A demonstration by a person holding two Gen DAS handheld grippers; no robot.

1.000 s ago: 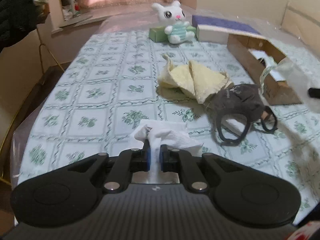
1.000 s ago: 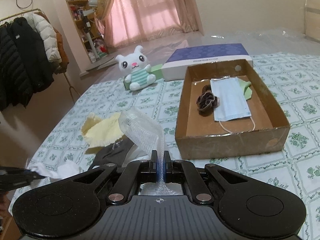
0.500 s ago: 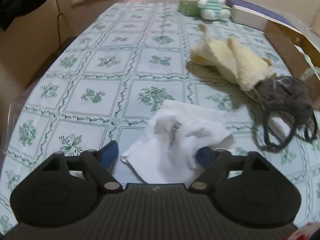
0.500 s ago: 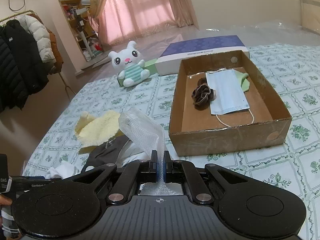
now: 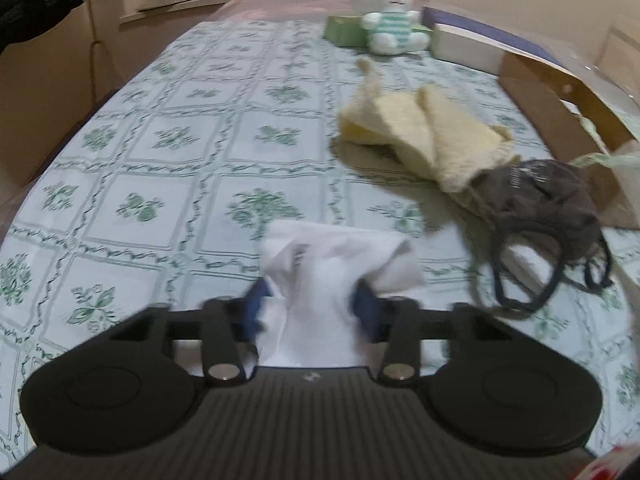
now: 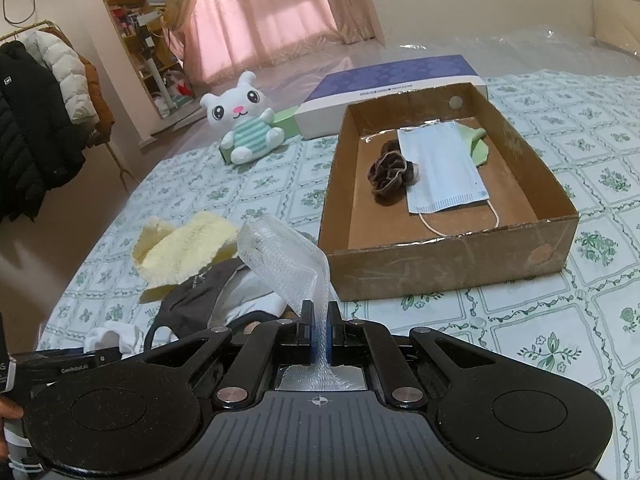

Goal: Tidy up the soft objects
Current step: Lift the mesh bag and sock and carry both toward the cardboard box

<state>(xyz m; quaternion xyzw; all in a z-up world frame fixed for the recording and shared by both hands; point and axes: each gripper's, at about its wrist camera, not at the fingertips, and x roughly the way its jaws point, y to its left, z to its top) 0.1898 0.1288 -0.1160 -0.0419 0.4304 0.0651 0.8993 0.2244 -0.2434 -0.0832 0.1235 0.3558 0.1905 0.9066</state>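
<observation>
A crumpled white cloth [image 5: 340, 256] lies on the green-patterned tablecloth [image 5: 168, 140]. My left gripper [image 5: 311, 308] is closing on it, and the blue pads [image 5: 256, 308] squeeze the bunched cloth from both sides. My right gripper [image 6: 319, 336] is shut on a strip of clear white mesh [image 6: 280, 256] that stands up from its jaws. It hovers in front of the near wall of the cardboard box [image 6: 452, 264]. In the box lie a blue face mask [image 6: 440, 168], a brown scrunchie [image 6: 390, 172] and a green piece [image 6: 478, 148].
A yellow towel [image 5: 424, 136] and a dark mask with loops [image 5: 544, 204] lie between the white cloth and the box. A plush bunny [image 6: 244, 128] and a purple-lidded box [image 6: 396, 76] sit at the far end. Coats [image 6: 36, 120] hang off the table's left.
The left gripper let go of the white cloth, opened wide, sank toward the table and has come in around the cloth again. The right gripper kept its hold on the mesh and stayed put.
</observation>
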